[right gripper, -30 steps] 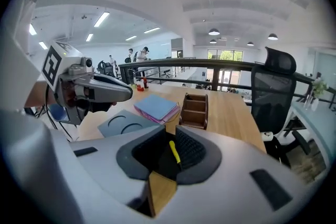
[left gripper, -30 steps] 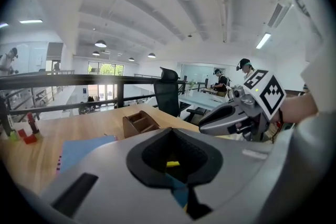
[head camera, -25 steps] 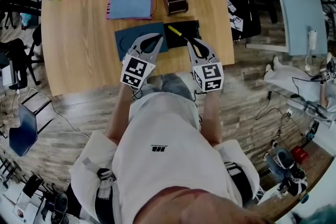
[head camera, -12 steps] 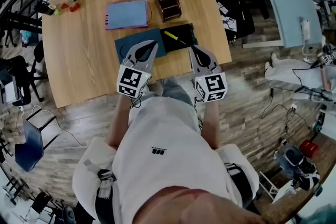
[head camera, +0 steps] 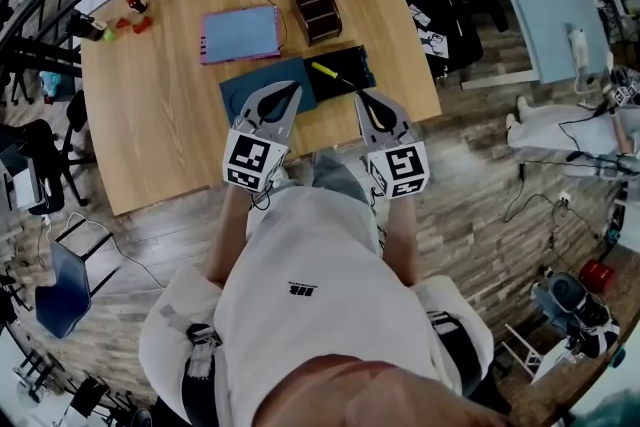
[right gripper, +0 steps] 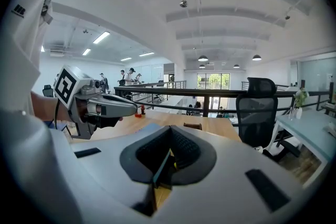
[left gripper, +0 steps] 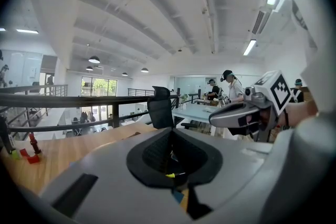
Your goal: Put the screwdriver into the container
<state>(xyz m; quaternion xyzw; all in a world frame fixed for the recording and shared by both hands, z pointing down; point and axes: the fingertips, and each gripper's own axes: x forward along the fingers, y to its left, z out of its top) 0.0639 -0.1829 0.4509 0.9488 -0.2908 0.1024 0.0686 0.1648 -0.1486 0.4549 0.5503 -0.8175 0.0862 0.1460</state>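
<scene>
On wooden table [head camera: 160, 115], just ahead of right claw [head camera: 358, 97] and slightly to its left: yellow-and-black screwdriver [head camera: 328, 73], flat and slantwise on black mat [head camera: 360, 60], apart from both claws. Farther ahead, beyond the mat's far edge: brown container [head camera: 315, 12] with open compartments, well apart from the claws, with only screwdriver and mat lying between. Under left claw [head camera: 296, 85]: dark blue mat [head camera: 240, 93], side by side with the black one. Ahead of left claw, past that mat: pink-edged blue notebook [head camera: 240, 33], just left of the container. Far off to the left, near the table's far corner: small red pieces [head camera: 133, 5]. Beyond the table in the right gripper view: dark railing [right gripper: 210, 94] and black office chair [right gripper: 254, 107]. Left claw: held above the table's near side, jaws together, nothing gripped, a sliver of yellow screwdriver visible past the tips in its own view. Right claw: level beside the left one, jaws closed tight, empty, touching nothing.
</scene>
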